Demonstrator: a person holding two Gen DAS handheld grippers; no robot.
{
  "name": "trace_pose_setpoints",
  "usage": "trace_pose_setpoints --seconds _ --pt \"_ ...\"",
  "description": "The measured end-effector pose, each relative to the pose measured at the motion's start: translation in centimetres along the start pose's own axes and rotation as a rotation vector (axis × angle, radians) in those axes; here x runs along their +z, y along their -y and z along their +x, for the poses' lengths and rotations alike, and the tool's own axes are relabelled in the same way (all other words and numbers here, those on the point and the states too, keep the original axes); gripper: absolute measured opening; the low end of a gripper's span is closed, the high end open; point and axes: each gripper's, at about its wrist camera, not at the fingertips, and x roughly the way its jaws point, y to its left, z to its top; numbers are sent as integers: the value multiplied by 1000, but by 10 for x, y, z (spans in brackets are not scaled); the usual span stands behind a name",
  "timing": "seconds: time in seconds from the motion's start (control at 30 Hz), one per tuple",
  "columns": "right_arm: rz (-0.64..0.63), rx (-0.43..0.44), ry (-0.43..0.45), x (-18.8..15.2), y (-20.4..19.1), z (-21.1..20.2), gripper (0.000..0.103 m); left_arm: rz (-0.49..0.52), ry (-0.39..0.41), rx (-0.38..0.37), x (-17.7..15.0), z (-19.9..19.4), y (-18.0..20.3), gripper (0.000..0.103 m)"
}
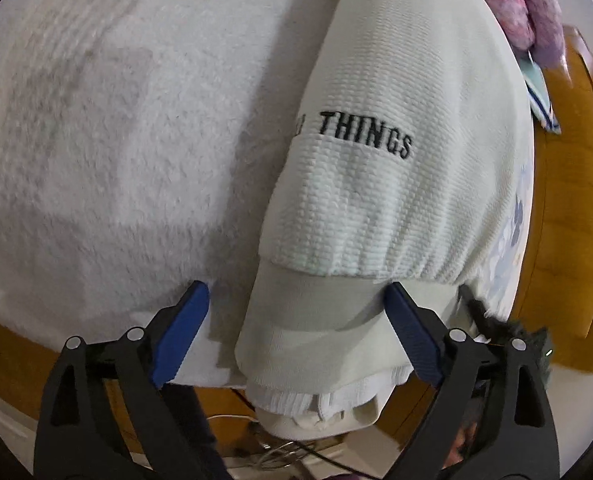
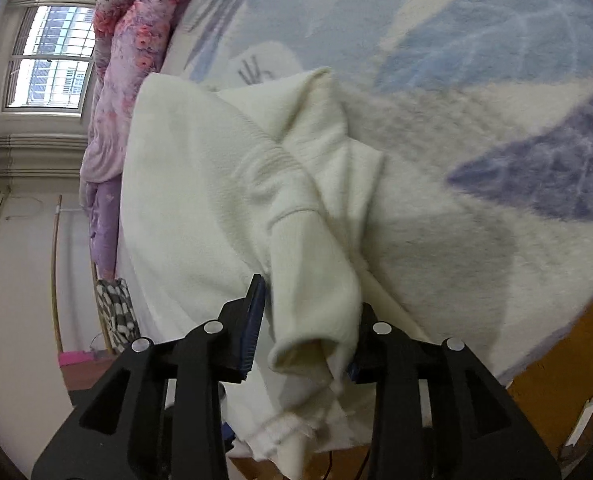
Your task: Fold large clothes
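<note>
Blue finger pads (image 1: 182, 332) on the black left gripper (image 1: 296, 332) are spread wide apart, one on each side of the near end of a big cream-white knitted sweatshirt (image 1: 396, 184). They hang over it and do not pinch it. This sweatshirt lies on a fluffy white blanket (image 1: 108, 152) on the bed, on the right side of the left view, with its plain smooth hem band (image 1: 320, 304) hanging over the near edge. Black stitched letters (image 1: 366, 136) on it read "THINGS". A brown wooden bed frame (image 1: 568, 208) shows on the right, and a pink and purple flowery quilt (image 1: 512, 4) is bunched far away at the top. In the right view, the black right gripper (image 2: 306, 332) has its two fingers (image 2: 252, 328) partly apart, with a bunched fold of the sweatshirt (image 2: 200, 184) between them. The cloth hides the right pad, so I cannot tell if the fingers are squeezing it. The ribbed cuff (image 2: 272, 436) hangs down near the camera. To the right of the sweatshirt lies a soft blanket with blue and purple leaf shapes (image 2: 496, 92). The flowery quilt (image 2: 124, 76) is on the far left, beside a bright window with bars (image 2: 52, 56).
</note>
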Motion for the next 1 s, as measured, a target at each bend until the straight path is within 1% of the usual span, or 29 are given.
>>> trace_pose_setpoints --seconds 0.03,0.07,0.1,0.13,0.2,0.23,0.3,0.33,0.37,0.4,0.43,0.5,0.57,0.63,0.7,0.8,0.83,0.9,1.0 --pt "3 0 -3 1 4 -1 32 -1 6 5 0 2 1 93" --pt "3 -34 3 1 6 -3 40 3 12 7 -1 4 1 94" --pt "9 -66 10 2 10 -6 45 10 17 11 -2 7 1 94" --pt "26 -64 8 0 17 -8 54 19 20 19 -4 9 4 94" --pt "74 -21 -9 -2 29 -7 54 49 24 28 -7 11 9 94" --pt "105 5 -28 -3 35 -5 55 54 20 22 -8 11 10 85" --pt "159 56 -47 -5 44 -3 58 55 3 -27 -8 14 22 63" --pt "180 74 -54 -4 46 -2 60 47 -4 -25 -8 13 24 52" --pt "205 96 -60 -5 50 -2 63 49 -12 -35 -7 11 26 44" --pt "220 112 -63 -7 54 -4 65 51 -17 -46 -5 7 29 32" --pt "238 128 -69 -8 55 -4 67 45 -28 -73 -5 0 32 29" --pt "268 152 -77 -10 60 -5 68 21 -28 -146 -2 -16 35 28" --pt "302 183 -83 -15 64 -7 74 13 -17 -186 -1 -28 38 28" --pt "332 222 -85 -21 66 -10 77 19 -15 -211 2 -38 43 28" --pt "335 242 -93 -24 66 -6 81 13 -24 -219 6 -40 47 28" --pt "352 273 -104 -18 64 3 89 3 -35 -228 10 -45 38 28" --pt "355 273 -107 -14 59 6 90 1 -38 -231 10 -43 40 28" --pt "332 243 -119 -11 56 7 90 -1 -38 -235 9 -47 38 28" --pt "268 185 -149 -5 41 12 91 36 -44 -200 8 -47 38 28"
